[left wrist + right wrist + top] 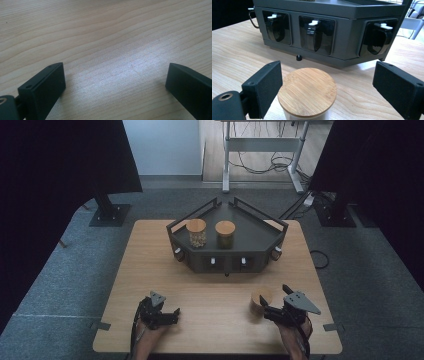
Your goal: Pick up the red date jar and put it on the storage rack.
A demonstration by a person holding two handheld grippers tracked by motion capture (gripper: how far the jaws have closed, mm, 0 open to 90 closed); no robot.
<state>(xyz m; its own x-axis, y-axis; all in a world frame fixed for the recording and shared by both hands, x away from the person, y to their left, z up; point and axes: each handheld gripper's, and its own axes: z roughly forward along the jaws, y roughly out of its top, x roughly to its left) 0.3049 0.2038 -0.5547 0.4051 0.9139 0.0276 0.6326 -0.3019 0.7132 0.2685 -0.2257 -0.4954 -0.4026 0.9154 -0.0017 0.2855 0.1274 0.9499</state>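
The right tongs (266, 310) stand apart at the near right of the counter (150, 250), their jaws on either side of a jar (307, 93) without pressing on it; the left jaw sits just beside the lid and the right jaw is well clear of it. The left tongs (175, 314) stand apart at the near left of the counter, with bare wood grain between the jaws.

Jar in hand: a round, low jar with a pale body and a flat, round bamboo lid (307, 90) showing fine lengthwise grain. It stands upright on the counter, near the right front corner, in front of the rack (260, 237).

Count:
- Jars: three. One on the counter between the right jaws; two on top of the rack, side by side. The left jar on the rack (196, 233) holds pale contents; the right jar on the rack (225, 234) looks dark. Both have the same wooden lids.
- Rack: one, dark grey, angular, at the far middle of the counter.
- Bottles (314, 35): dark, white-capped, one in each front recess of the rack; three show in the right gripper view.
- Tongs: two.
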